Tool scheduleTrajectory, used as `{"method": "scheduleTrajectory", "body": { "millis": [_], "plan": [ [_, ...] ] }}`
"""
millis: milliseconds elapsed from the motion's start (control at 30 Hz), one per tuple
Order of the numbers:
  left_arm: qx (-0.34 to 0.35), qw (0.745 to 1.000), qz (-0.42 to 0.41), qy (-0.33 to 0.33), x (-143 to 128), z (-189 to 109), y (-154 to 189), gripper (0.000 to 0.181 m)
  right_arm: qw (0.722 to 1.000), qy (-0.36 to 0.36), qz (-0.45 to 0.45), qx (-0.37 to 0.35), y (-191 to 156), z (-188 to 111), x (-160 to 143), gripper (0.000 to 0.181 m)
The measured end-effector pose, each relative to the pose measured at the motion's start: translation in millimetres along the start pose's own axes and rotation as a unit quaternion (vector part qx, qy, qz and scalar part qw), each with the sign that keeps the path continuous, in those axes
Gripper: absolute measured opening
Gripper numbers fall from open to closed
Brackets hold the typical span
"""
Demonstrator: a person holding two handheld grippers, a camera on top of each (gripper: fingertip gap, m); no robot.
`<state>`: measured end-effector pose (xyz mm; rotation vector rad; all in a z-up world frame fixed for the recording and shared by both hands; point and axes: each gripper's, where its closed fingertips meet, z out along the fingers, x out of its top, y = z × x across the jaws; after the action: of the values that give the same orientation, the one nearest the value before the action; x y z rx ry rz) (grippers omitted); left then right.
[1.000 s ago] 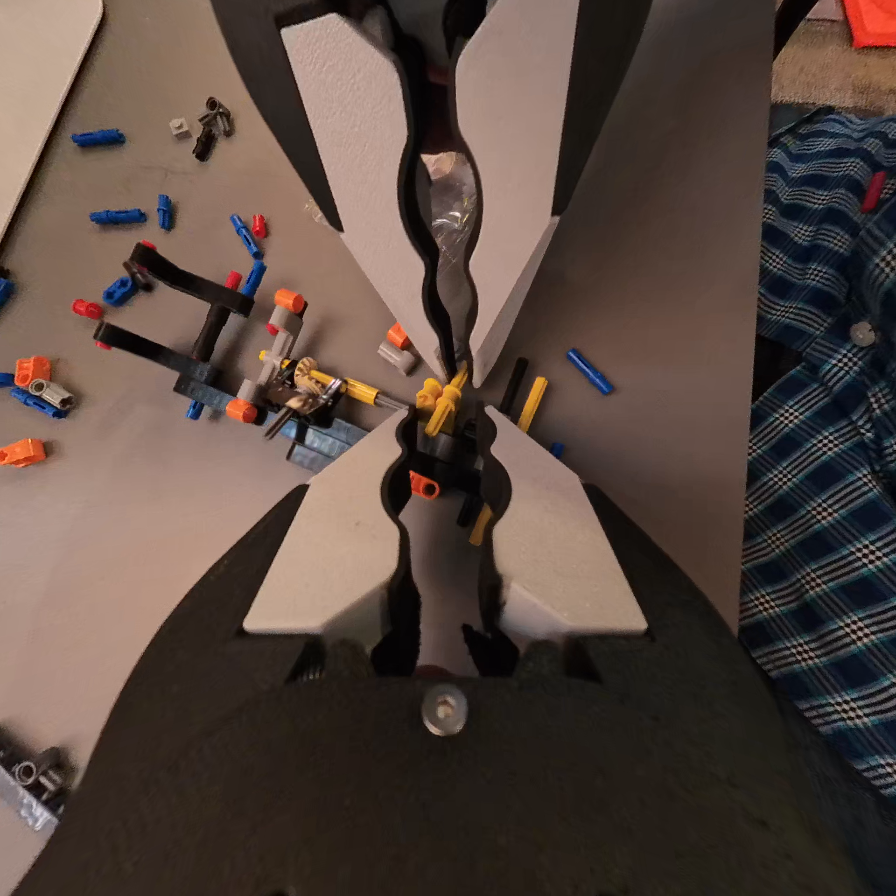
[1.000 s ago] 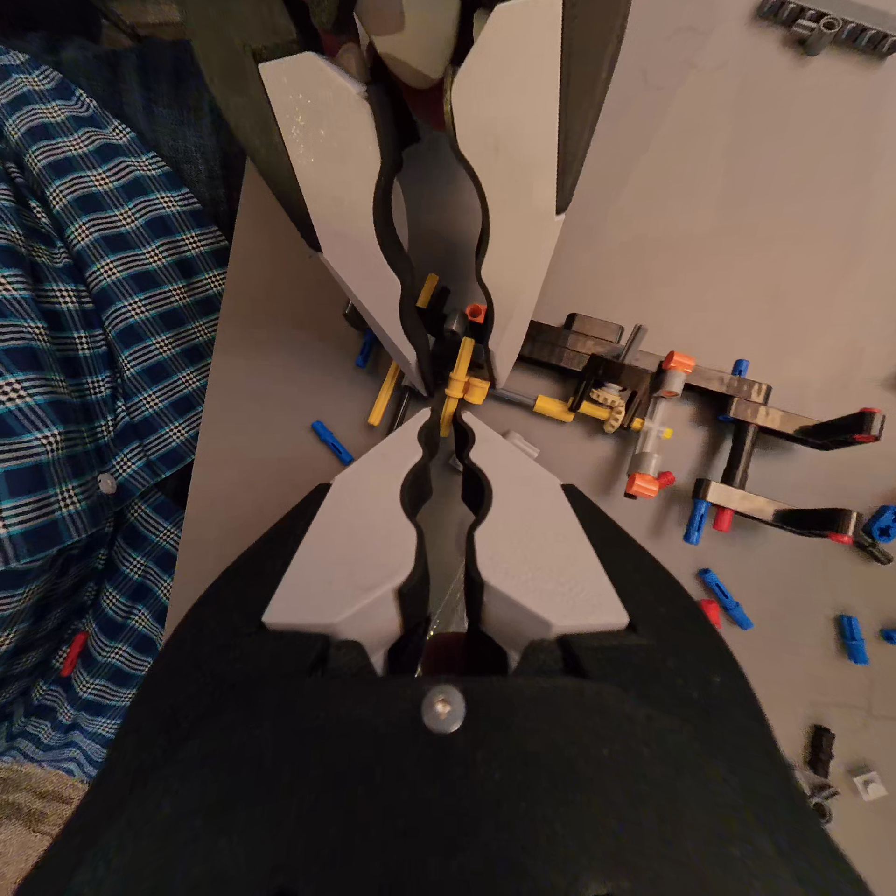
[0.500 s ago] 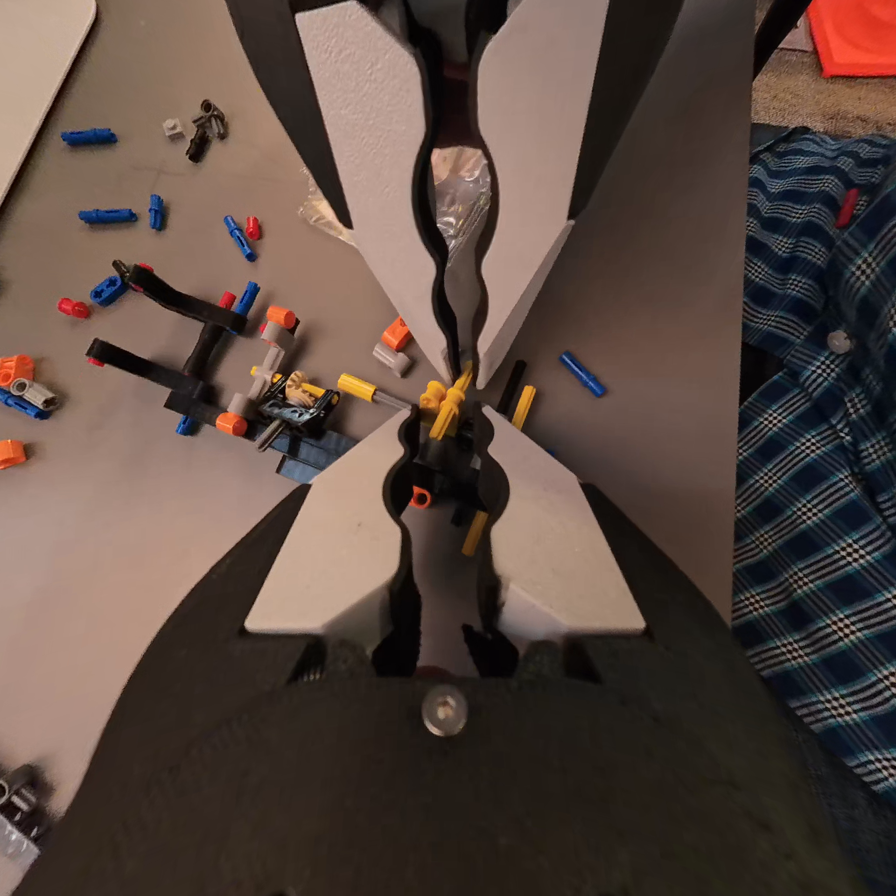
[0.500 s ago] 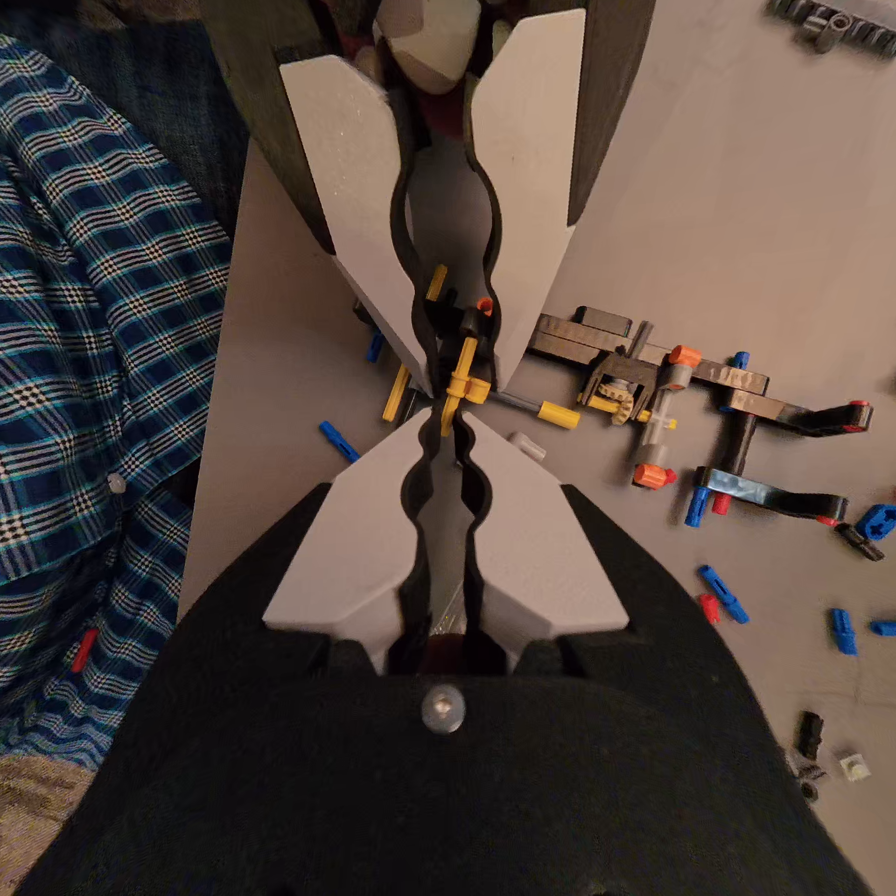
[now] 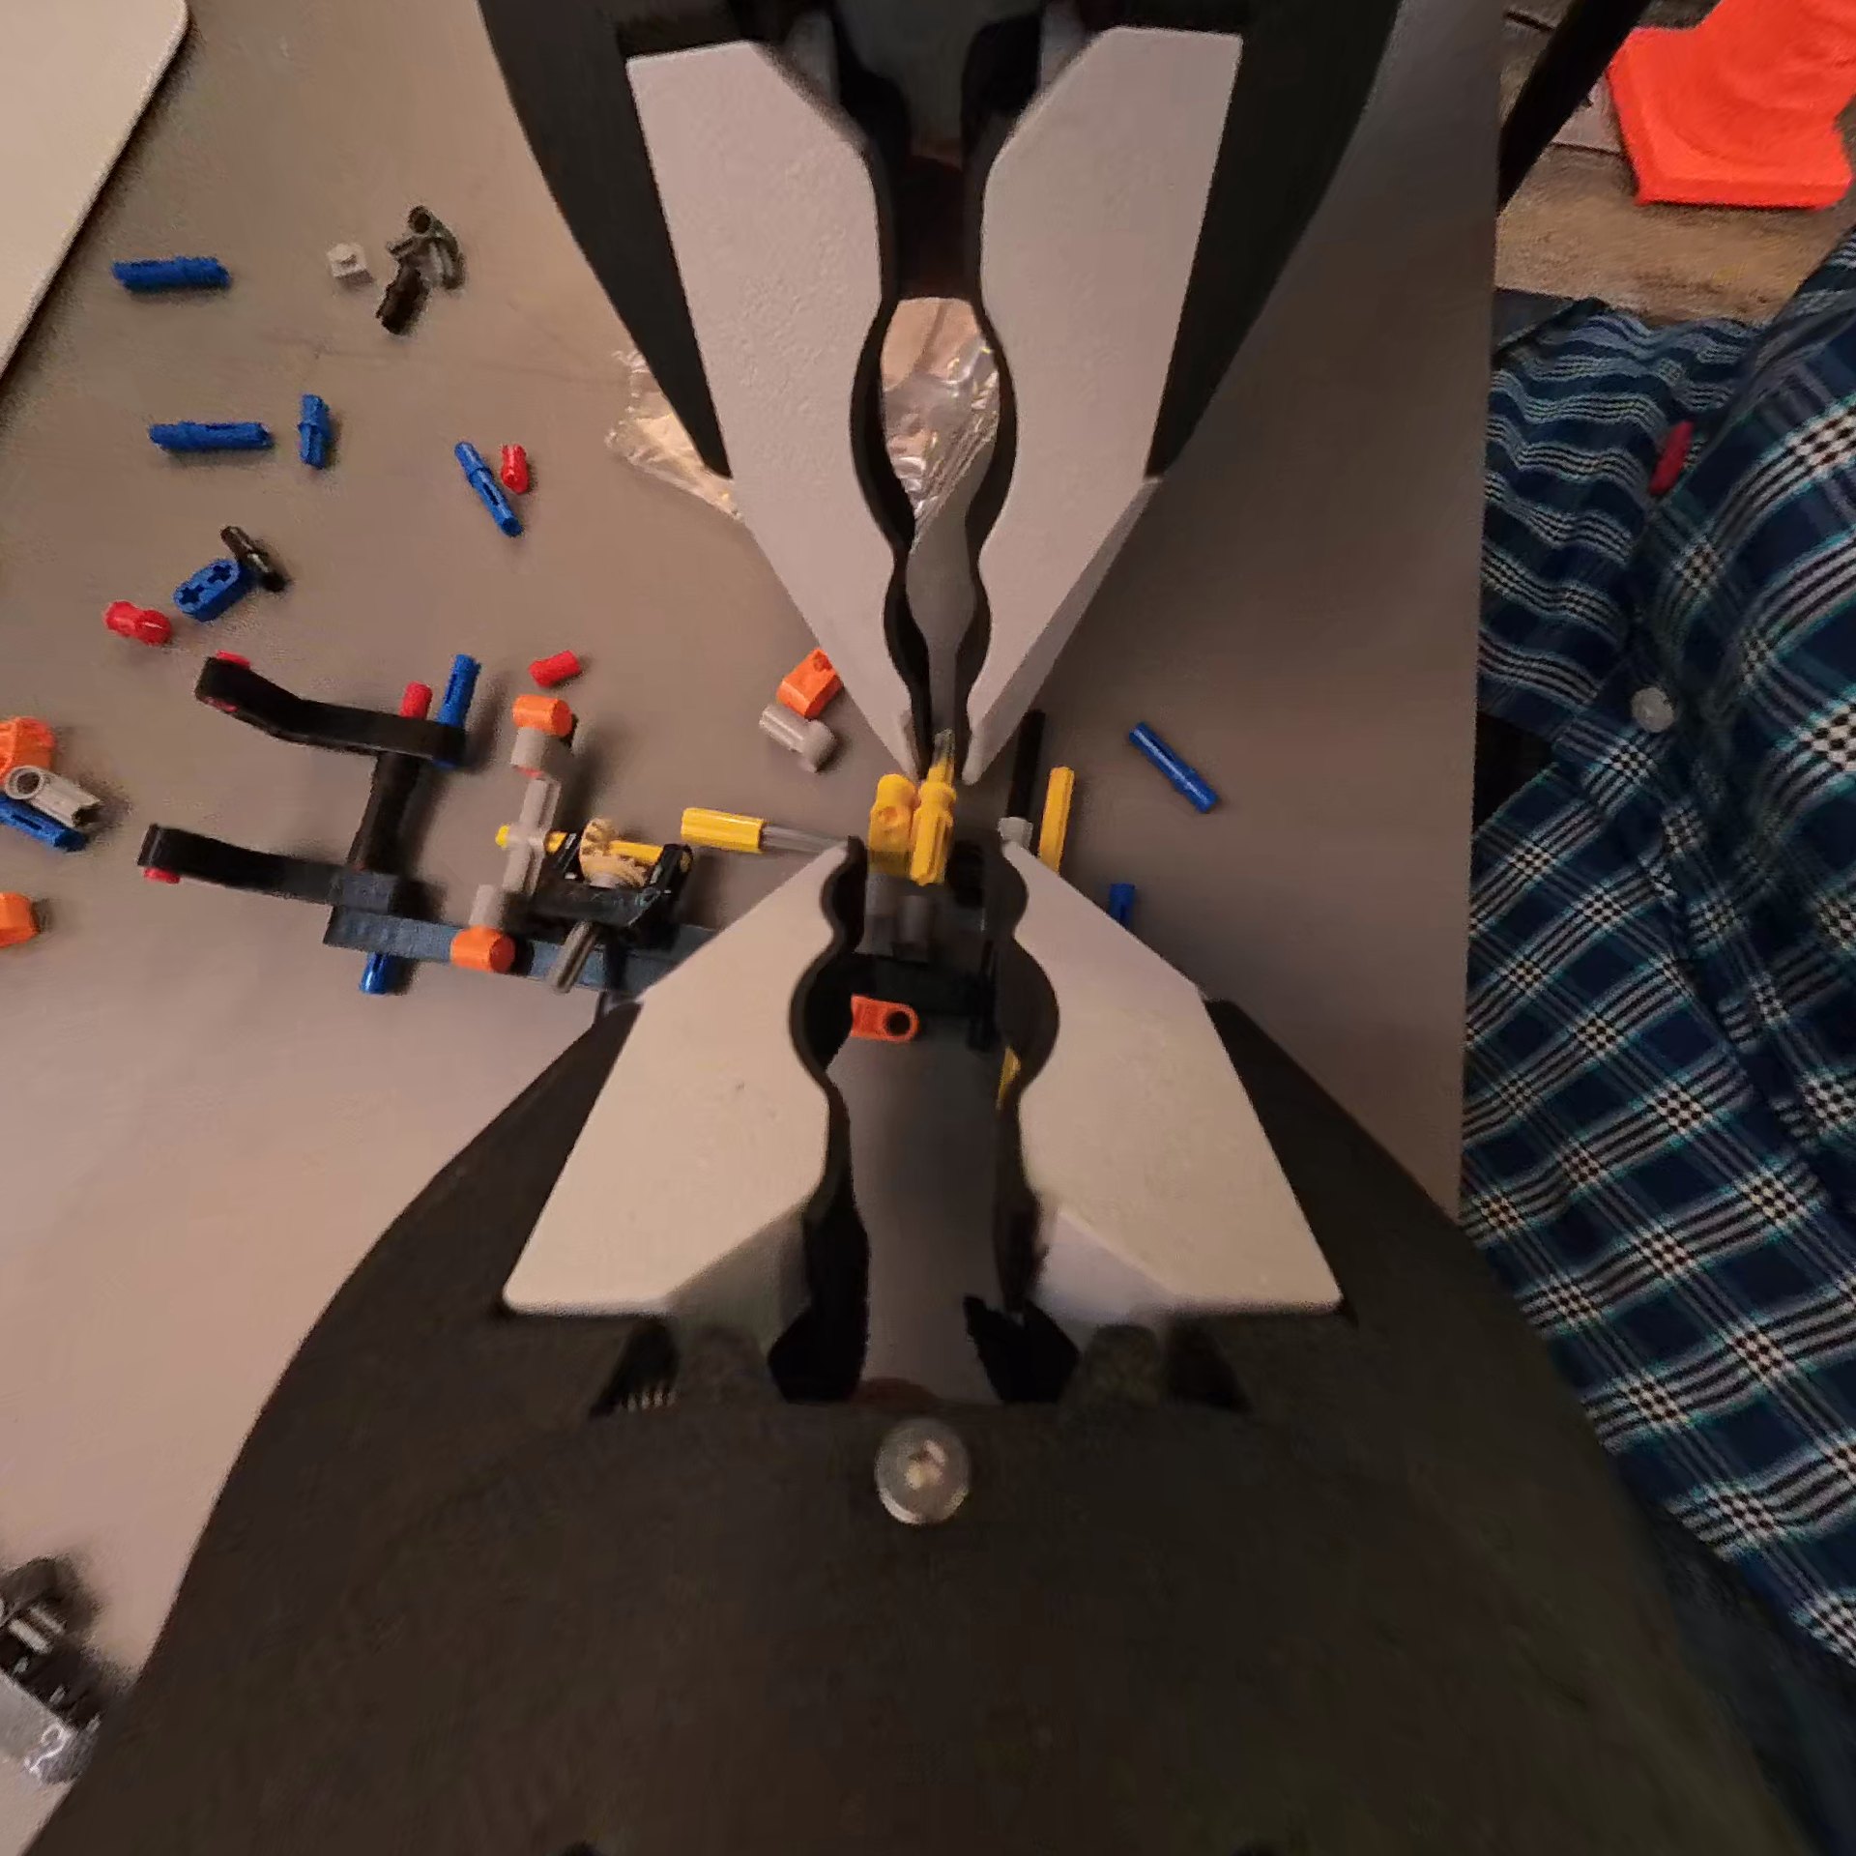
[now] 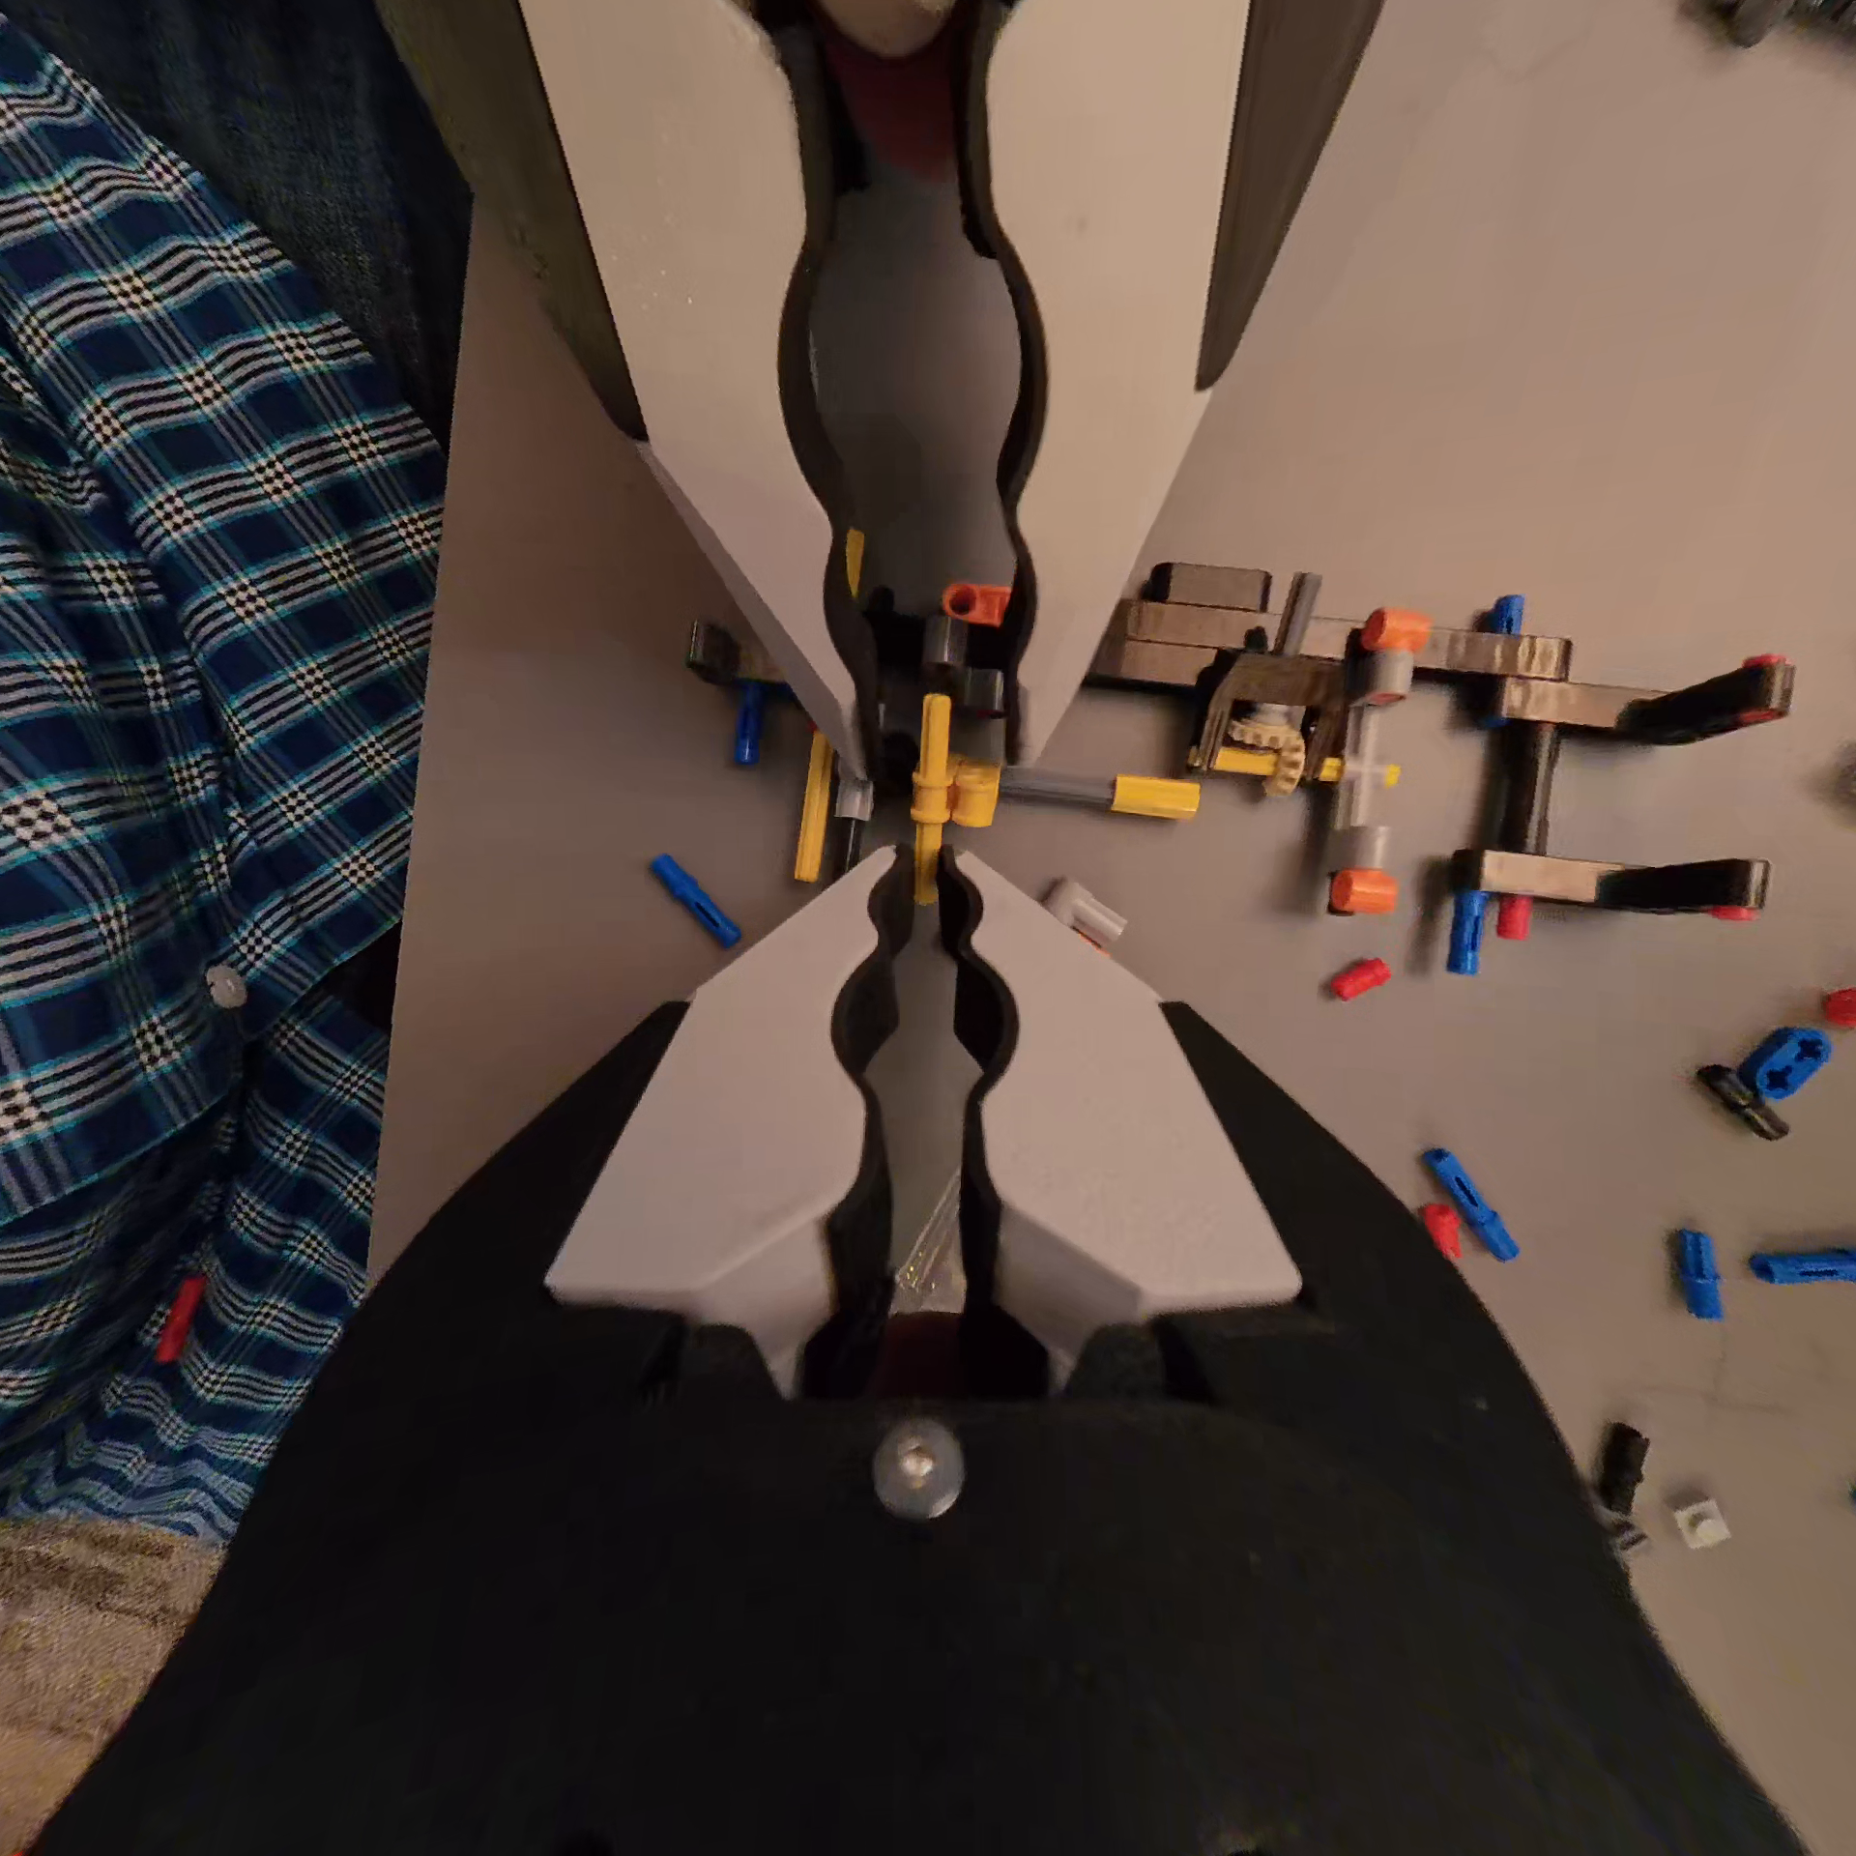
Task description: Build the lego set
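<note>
In the left wrist view my left gripper (image 5: 924,864) is shut on a small black and grey lego sub-assembly (image 5: 919,964) with an orange pin, held just above the grey table (image 5: 1306,703). My right gripper (image 5: 939,768) comes in from the top, tip to tip with it, shut on a yellow axle (image 5: 929,819) that carries a yellow connector. In the right wrist view the right gripper (image 6: 926,864) grips the axle (image 6: 932,773), whose far end reaches into the sub-assembly (image 6: 954,663) held by the left gripper (image 6: 939,748).
A larger black frame with gear and orange pins (image 5: 402,884) lies left of the grippers; it shows in the right wrist view (image 6: 1406,743). Loose blue, red and orange pieces (image 5: 211,437) are scattered around. A crumpled clear bag (image 5: 663,442) lies behind. A person's plaid shirt (image 5: 1657,904) borders the table edge. My left and right fingertips are right by each other.
Both grippers keep their hold and stay tip to tip. The pair has drifted slightly over the table, so the black frame sits a little lower in the left wrist view.
</note>
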<state>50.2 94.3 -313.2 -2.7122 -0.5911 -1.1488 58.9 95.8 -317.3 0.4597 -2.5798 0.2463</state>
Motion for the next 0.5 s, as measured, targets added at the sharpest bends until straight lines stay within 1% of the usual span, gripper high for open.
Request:
{"method": "scheduleTrajectory", "body": {
  "millis": [67,233,333,500],
  "plan": [
    [0.0,1.0,0.003,-0.003,-0.5,-1.0,0.4,0.019,1.0,-0.003,-0.003,0.0,-0.1,-0.1,0.3,0.002],
    [-0.002,1.0,0.003,0.021,9.3,-8.6,1.9,0.014,1.0,-0.004,-0.005,-0.001,-1.0,-0.3,0.4,0.002],
    [0.004,1.0,0.017,0.004,5.4,-5.4,2.8,0.003,1.0,-0.003,-0.005,-0.001,-1.1,-0.7,1.0,0.002],
    [0.007,1.0,0.02,0.001,5.4,-5.8,3.4,0.002,1.0,0.0,-0.005,-0.004,-1.1,-2.1,1.3,0.002]
  ]
}}
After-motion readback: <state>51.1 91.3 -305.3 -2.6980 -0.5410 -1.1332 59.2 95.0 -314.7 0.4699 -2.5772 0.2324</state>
